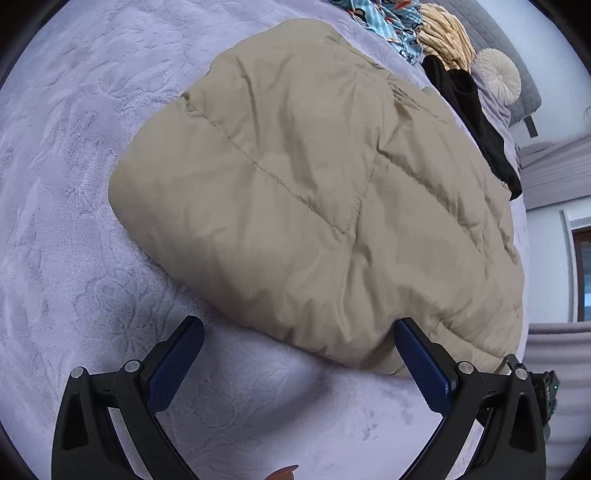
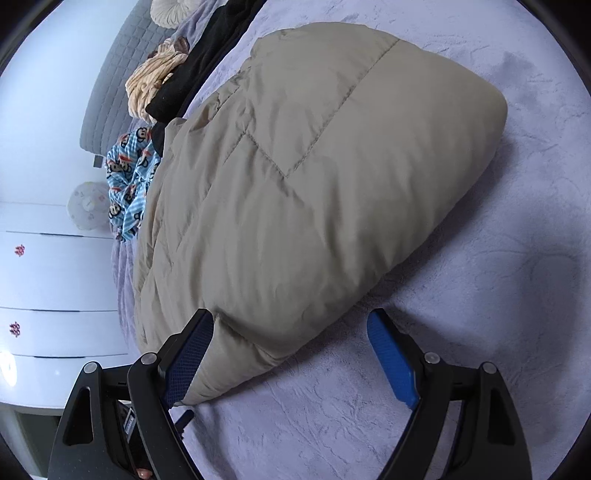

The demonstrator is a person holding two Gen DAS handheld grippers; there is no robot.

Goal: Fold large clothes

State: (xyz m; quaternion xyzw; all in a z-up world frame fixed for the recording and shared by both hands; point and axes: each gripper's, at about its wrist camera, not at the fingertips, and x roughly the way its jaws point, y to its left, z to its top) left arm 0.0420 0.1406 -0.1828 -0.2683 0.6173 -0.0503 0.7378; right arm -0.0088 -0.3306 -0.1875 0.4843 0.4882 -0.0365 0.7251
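Observation:
A puffy beige quilted jacket (image 1: 306, 192) lies folded into a thick bundle on the lilac bedspread (image 1: 74, 221). My left gripper (image 1: 299, 332) is open, low over the bed at the jacket's near edge; its right pad (image 1: 421, 369) touches the hem, its left pad rests over bare bedspread. In the right wrist view the same jacket (image 2: 314, 184) fills the middle. My right gripper (image 2: 291, 328) is open wide at the jacket's near corner; the left finger (image 2: 188, 358) lies against the fabric, the right finger (image 2: 391, 358) stands apart over the bedspread (image 2: 480, 295).
A black garment (image 1: 476, 122), a blue cartoon-print cloth (image 1: 391, 26) and a cream knit (image 1: 447, 37) lie beyond the jacket near a round cushion (image 1: 496, 75) and grey headboard (image 2: 110, 85). A white drawer unit (image 2: 55, 277) stands beside the bed.

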